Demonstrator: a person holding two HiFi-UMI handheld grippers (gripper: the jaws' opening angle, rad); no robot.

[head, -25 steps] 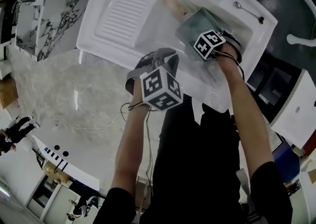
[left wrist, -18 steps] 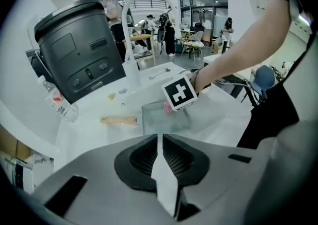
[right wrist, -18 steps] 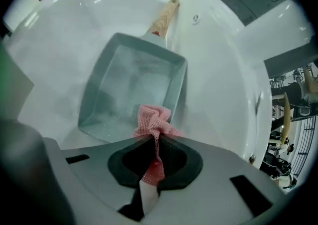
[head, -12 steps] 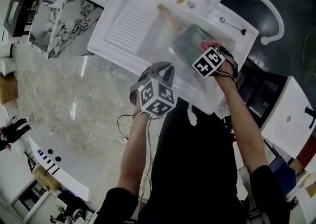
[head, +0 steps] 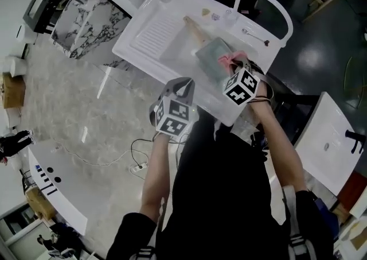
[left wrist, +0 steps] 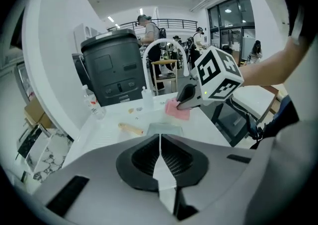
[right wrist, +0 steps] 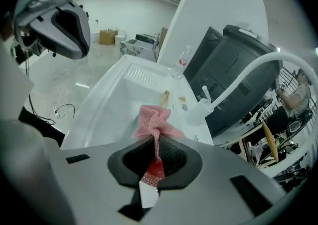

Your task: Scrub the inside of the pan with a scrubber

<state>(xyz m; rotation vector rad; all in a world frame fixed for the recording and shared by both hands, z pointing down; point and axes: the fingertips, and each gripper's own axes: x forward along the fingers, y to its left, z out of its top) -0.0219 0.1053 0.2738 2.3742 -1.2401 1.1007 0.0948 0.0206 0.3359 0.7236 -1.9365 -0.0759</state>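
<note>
— While both grippers hang above the sink (head: 150, 36), is the scrubbing finished?
— Can't say. Right gripper (right wrist: 154, 158) pinches the pink scrubber (right wrist: 155, 119), clear of the pan (head: 210, 58). Left gripper (left wrist: 160, 165) is closed and empty. The pan lies in the sink, unheld.

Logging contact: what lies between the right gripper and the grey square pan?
Only the pink mesh scrubber, clamped in the right gripper, as the head view shows.

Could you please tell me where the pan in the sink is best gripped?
Probably by its wooden handle, coming from above with the jaws across it: it is slim and juts clear of the square pan, which looks too broad for the jaws.
</note>
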